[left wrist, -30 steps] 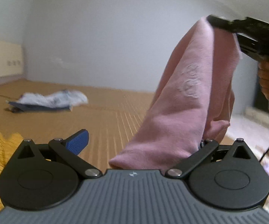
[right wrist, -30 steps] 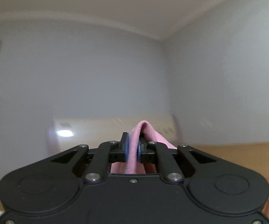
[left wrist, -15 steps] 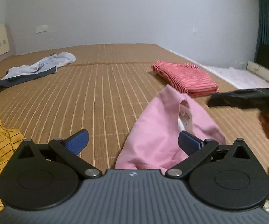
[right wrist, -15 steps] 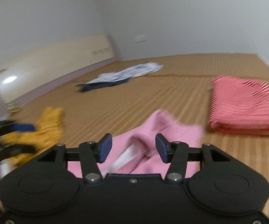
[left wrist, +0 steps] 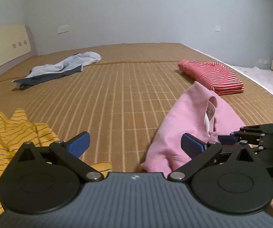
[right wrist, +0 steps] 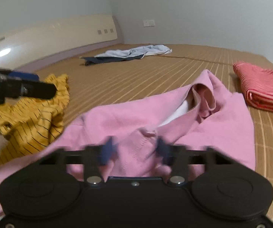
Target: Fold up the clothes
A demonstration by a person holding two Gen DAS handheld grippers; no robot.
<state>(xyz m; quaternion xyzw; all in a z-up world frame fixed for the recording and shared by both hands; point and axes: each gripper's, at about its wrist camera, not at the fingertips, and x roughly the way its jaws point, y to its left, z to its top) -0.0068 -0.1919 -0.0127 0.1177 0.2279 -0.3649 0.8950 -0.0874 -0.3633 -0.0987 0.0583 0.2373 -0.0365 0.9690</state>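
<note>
- the left gripper [left wrist: 135,141] has its jaws spread wide with nothing clamped; bare mat shows between the blue pads [left wrist: 79,142], and the right-hand pad sits at the near edge of the pink garment [left wrist: 191,117].
- the right gripper [right wrist: 135,148] has its jaws closing, motion-blurred, with a fold of the pink garment [right wrist: 174,117] bunched between the blue pads [right wrist: 108,150]; they do not yet look pressed on it.
- the pink garment lies crumpled on the woven mat [left wrist: 127,95] near its front edge, toward the right side, its collar and white label turned up.
- a yellow striped garment [left wrist: 9,138] lies rumpled at the mat's front left corner, just beside the left gripper.
- a red striped garment [left wrist: 212,76], folded flat, lies by the mat's right edge, beyond the pink one and apart from it.
- a pale blue and dark garment [left wrist: 60,69] sprawls toward the far left of the mat, near the headboard [right wrist: 51,36].
- in the right wrist view, the left gripper [right wrist: 22,87] hangs over the yellow garment.
</note>
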